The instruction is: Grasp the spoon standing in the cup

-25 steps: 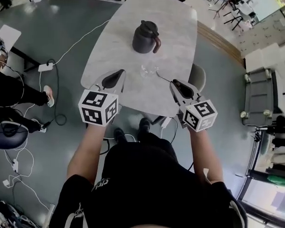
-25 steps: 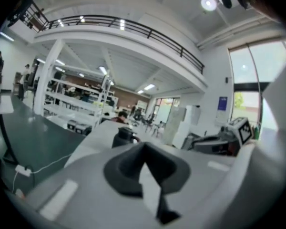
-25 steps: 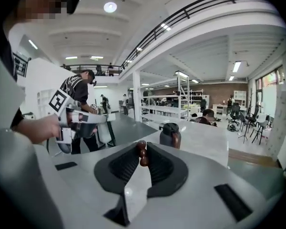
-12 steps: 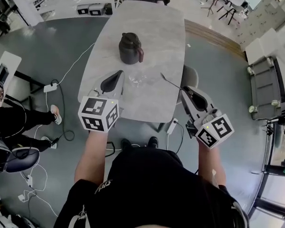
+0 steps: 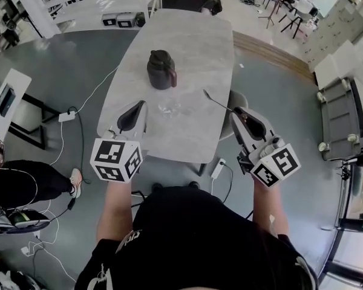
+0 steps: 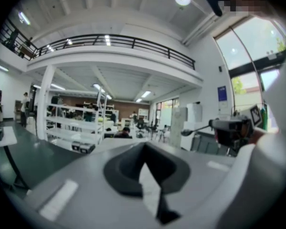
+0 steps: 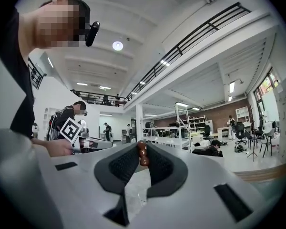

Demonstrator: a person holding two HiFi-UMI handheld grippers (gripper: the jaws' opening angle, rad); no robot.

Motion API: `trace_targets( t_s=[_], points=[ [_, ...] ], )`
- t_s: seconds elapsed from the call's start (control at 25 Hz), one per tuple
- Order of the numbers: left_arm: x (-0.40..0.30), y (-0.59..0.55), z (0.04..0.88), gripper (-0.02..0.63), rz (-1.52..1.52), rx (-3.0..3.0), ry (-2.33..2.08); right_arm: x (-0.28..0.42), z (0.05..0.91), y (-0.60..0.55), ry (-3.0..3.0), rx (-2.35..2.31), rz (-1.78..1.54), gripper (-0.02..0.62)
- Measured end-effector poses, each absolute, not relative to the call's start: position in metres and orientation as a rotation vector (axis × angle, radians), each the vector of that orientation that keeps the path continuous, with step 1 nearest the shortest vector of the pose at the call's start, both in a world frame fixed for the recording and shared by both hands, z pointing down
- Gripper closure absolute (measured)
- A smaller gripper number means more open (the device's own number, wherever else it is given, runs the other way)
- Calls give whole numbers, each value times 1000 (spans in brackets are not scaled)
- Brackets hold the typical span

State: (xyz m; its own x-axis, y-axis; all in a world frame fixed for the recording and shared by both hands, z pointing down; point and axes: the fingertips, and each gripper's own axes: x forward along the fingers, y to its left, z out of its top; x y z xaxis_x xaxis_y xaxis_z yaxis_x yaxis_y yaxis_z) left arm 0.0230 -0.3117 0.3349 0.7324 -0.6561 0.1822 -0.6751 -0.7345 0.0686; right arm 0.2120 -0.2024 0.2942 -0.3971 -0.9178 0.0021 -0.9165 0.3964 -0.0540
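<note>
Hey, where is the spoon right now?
Head view: the spoon is clamped in the right gripper, angled over the right edge of the table, just right of the glass cup.

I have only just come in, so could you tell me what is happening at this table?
A person standing at the table holds a tool in each hand. The right tool is shut on the handle of the spoon, which is held in the air to the right of the cup, out of it. The cup stands near a dark jug. The left tool is shut on nothing and hovers at the table's near edge.
</note>
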Motion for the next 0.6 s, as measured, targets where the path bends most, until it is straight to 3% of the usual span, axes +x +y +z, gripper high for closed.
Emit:
trace_targets(
  t_s=[0.6],
  points=[
    [68,-331,295,597,178,2958,-1006,226,303,-211,2554,-1748,-69,555]
  ],
)
